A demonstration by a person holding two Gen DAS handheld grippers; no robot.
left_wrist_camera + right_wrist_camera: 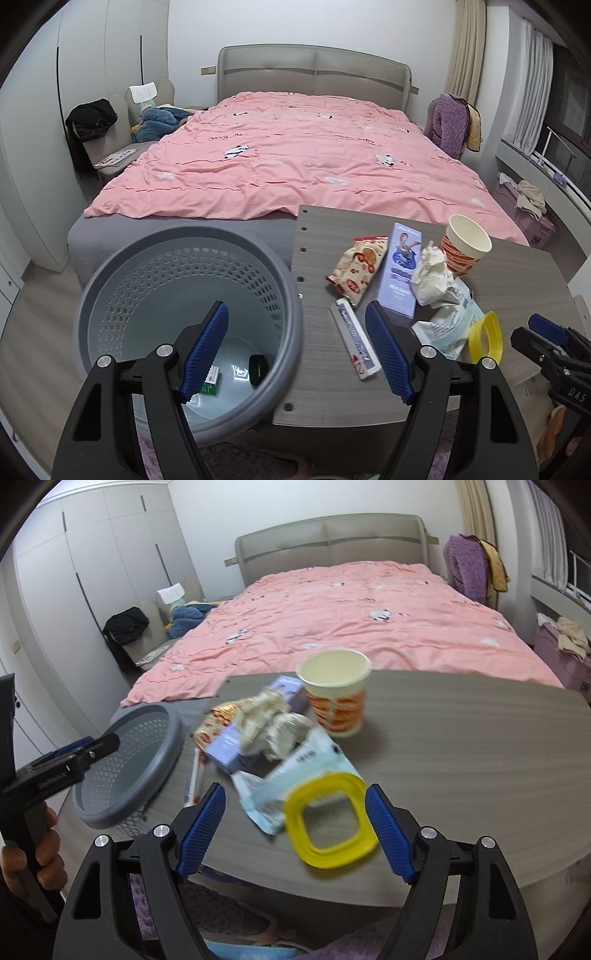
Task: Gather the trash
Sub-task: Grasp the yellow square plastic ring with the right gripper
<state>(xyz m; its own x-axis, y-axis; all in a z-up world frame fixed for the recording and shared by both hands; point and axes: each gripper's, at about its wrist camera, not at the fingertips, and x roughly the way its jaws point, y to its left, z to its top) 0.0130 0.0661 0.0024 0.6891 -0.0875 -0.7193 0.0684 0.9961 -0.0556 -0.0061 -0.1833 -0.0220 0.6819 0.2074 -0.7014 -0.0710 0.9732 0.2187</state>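
1. Bedroom, foot of a bed (295,155) under a pink quilt: grey wood-grain worktop (321,369) strewn with litter, grey perforated bin (110,288) just beside its left edge.
2. Left hand-held gripper (297,354) spread wide and empty, one blue pad over the bin's mouth, the other over the worktop near a long white wrapper (356,339).
3. That wrapper lying flat, long axis running from the far left toward the near right, near end pointing at the camera.
4. Beyond it, a red-and-cream snack bag (356,269) and a lilac carton (400,269), both lying flat with long axes running away toward the bed.
5. Crumpled white paper (432,277) touching the carton's right side; orange-striped paper cup (465,245) upright, mouth up, just behind.
6. Pale blue-and-white packet (295,779) (blurred in the right wrist view) lying slantwise, yellow plastic ring (328,819) overlapping its near end.
7. Right hand-held gripper (295,829) also wide open, gripping nothing, the yellow ring between its pads near the right one; contact cannot be told.
8. Inside the bin: a small green-and-white box (211,384) and a black ring-shaped object (258,369) on the bottom.
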